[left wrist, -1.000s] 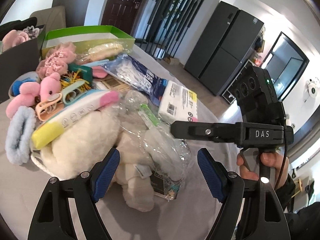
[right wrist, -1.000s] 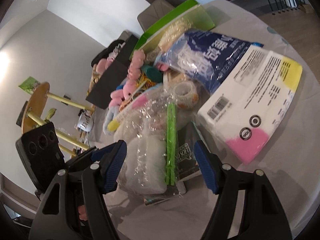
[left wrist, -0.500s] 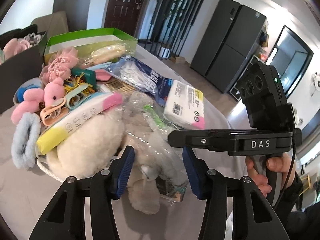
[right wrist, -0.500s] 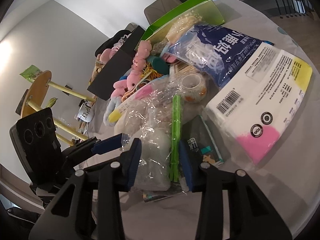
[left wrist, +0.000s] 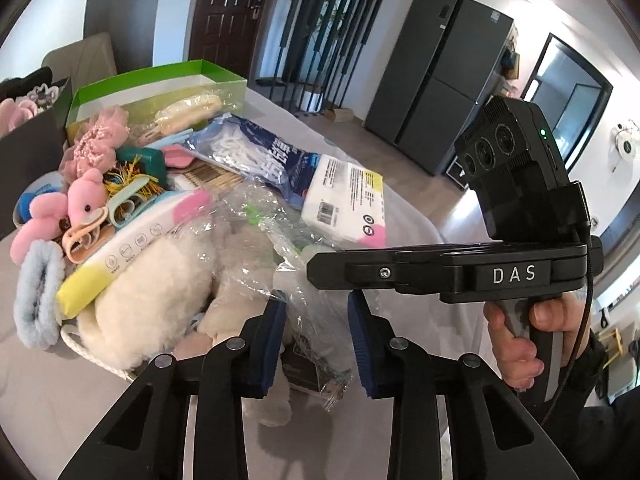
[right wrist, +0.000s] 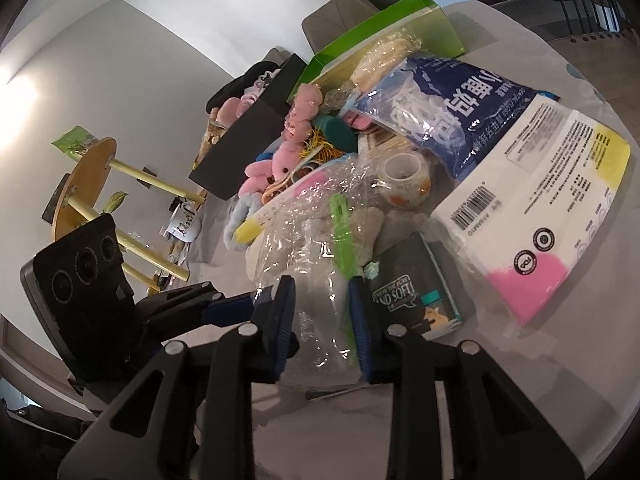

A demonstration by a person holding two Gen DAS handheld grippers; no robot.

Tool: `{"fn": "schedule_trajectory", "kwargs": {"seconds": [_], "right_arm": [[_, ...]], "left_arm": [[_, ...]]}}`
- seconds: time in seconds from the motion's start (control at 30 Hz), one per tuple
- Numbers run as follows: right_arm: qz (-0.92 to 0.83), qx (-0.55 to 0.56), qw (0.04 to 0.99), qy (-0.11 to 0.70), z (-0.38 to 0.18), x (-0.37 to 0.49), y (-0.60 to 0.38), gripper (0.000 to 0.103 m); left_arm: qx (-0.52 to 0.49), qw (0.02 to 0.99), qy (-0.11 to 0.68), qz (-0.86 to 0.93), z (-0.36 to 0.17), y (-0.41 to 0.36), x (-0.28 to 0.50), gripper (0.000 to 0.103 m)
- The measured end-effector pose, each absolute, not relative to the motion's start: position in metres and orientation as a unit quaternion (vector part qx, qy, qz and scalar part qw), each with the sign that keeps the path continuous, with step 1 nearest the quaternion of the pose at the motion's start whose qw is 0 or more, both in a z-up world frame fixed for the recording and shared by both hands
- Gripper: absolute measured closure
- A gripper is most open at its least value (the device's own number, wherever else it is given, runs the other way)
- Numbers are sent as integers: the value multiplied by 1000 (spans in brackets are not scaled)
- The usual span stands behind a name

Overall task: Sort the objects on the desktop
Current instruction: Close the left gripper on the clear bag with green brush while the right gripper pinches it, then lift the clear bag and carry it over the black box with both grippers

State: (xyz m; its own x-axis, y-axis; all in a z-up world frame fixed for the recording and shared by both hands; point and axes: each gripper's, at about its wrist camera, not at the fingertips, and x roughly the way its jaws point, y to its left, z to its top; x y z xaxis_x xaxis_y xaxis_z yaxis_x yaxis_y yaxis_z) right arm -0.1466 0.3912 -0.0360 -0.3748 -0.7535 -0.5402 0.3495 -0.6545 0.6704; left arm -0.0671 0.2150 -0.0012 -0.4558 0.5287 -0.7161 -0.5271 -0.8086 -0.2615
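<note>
Both jaws narrowed onto clear plastic bag (left wrist: 316, 320), right gripper (right wrist: 322, 326) closing

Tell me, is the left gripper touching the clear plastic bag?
Touching. The left wrist view shows the left gripper with both blue pads pressed into the crumpled clear plastic bag.

Bright daylight fills both fisheye views; a glare patch burns on the wall (right wrist: 16, 68), crinkled plastic wrap (right wrist: 320, 208) glints, and dark vignetted corners bend straight lines.

crinkled clear plastic bag (left wrist: 316, 312) atop clutter
</note>
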Motion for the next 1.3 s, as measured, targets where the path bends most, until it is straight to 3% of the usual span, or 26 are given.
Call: {"fn": "schedule_trajectory", "kwargs": {"seconds": [1.3], "right_arm": [[-832, 361, 362, -215, 70, -172, 327, 76]], "left_arm": [[-329, 285, -33, 900, 83, 139, -96, 71]]}}
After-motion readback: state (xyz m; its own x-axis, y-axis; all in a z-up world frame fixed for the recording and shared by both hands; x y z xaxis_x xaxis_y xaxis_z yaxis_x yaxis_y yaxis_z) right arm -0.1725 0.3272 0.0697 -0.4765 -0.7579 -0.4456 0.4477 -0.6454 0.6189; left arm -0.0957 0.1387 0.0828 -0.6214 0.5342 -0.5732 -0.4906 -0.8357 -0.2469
